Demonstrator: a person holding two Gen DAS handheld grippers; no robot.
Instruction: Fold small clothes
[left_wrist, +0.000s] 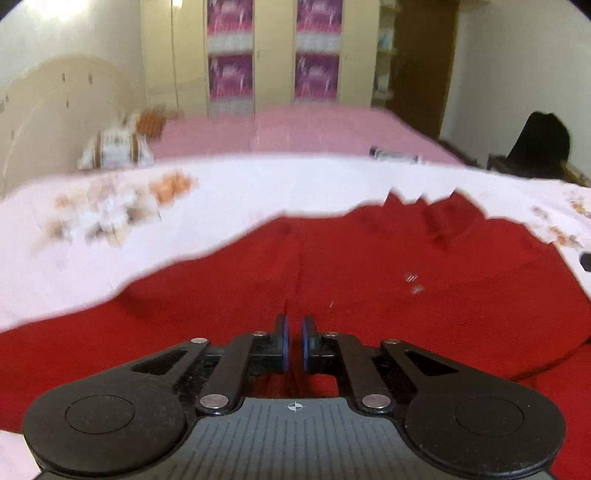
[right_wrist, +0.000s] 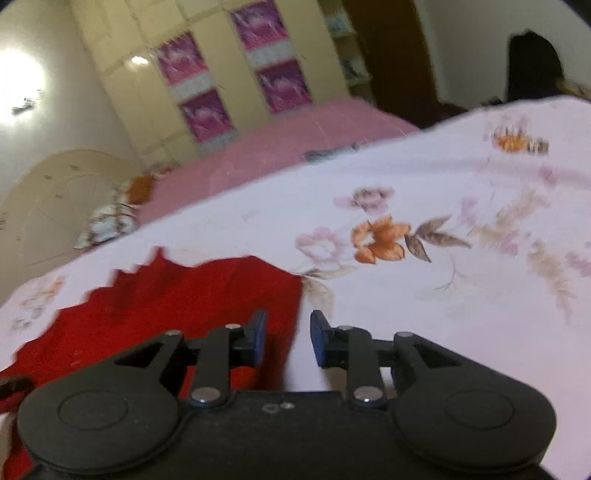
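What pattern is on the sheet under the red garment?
White sheet with orange and pale pink flowers and brownish leaves; clearest in the right wrist view.

Lighting: bright, even indoor light; blown-out glare patch on wall (right_wrist: 20, 86) at upper left of right wrist view. Quality: motion blur across wardrobe (left_wrist: 273, 55) and floral sheet (right_wrist: 424, 206); fisheye bending and dark vignette at corners; soft shadows beneath gripper bodies.

My left gripper (left_wrist: 294, 341) tilts downward, its blue pads nearly together, seemingly pinched shut. My right gripper (right_wrist: 287, 339) also tilts down, jaws standing apart.
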